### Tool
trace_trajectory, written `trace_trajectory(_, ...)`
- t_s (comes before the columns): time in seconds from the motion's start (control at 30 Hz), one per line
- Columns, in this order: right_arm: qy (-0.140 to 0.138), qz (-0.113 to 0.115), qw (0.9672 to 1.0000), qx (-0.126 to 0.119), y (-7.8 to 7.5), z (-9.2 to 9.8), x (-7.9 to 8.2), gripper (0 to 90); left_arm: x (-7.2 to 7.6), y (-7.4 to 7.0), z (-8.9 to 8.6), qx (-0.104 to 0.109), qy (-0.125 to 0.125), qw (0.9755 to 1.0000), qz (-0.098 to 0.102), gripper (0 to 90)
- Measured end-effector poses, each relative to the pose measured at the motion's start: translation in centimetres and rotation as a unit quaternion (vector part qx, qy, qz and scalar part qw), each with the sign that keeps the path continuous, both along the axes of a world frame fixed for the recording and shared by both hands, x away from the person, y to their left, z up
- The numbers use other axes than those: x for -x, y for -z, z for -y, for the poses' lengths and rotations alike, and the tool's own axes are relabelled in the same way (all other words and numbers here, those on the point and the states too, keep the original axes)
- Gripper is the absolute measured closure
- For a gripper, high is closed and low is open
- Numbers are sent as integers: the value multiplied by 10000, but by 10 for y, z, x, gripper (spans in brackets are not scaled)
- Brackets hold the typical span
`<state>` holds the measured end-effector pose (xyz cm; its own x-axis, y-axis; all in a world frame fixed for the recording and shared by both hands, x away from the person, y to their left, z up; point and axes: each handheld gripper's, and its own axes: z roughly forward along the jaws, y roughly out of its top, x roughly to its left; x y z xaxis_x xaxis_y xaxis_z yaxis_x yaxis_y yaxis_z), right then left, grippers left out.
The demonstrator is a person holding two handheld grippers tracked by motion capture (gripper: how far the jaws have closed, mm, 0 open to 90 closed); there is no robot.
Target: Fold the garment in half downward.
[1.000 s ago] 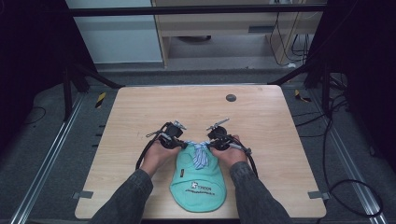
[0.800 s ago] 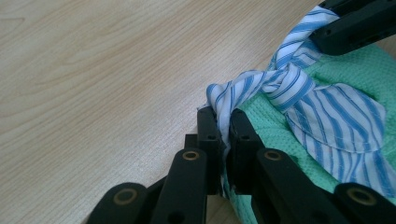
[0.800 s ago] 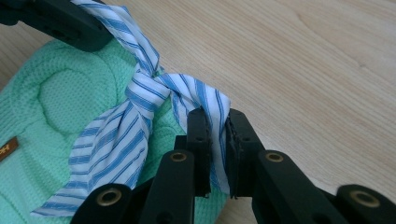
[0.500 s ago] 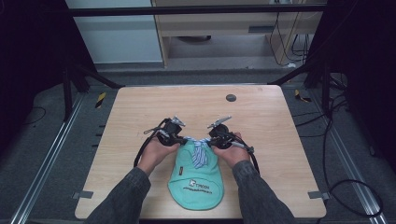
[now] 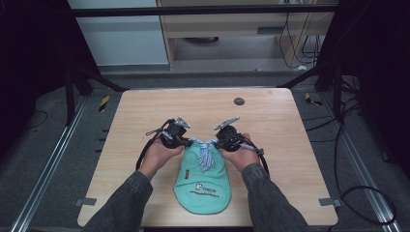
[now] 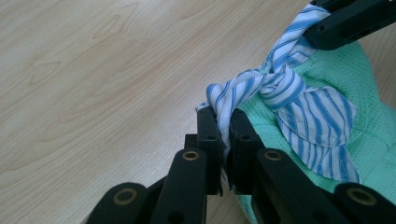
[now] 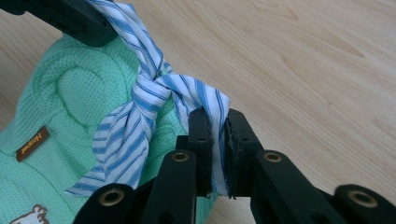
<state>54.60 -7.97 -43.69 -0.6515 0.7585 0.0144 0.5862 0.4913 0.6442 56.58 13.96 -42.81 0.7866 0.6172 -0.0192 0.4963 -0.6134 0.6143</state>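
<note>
Green garment (image 5: 203, 186) lies flat on wooden tabletop (image 5: 270, 121), near person's edge, between both hands. High view: printed logo low on garment. Left gripper (image 6: 223, 122): jaws clamped on 1 end of blue-white striped tie (image 6: 299, 102). Right gripper (image 7: 215, 122): jaws clamped on other end. Right gripper view: small brown label (image 7: 31, 143), knot in middle. Garment fabric waffle-knit, tie thin woven cloth.

Knitted green garment (image 5: 203, 183), wooden table (image 5: 145, 111)

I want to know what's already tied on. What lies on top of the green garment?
A knotted blue-striped tie lies on the green garment, both ends pinched by the left gripper and right gripper. The fabric under the knot is hidden.
</note>
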Motion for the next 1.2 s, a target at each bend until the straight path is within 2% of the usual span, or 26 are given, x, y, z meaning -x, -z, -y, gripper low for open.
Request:
trace_trajectory(0.7,-143,488,9987,83,-31,1,-5,826,-7,-30,-3,110,57,9994,313,854)
trace_trajectory(1.2,-155,648,9977,109,-43,3,-9,826,-10,-43,0,101,95,9989,454,854)
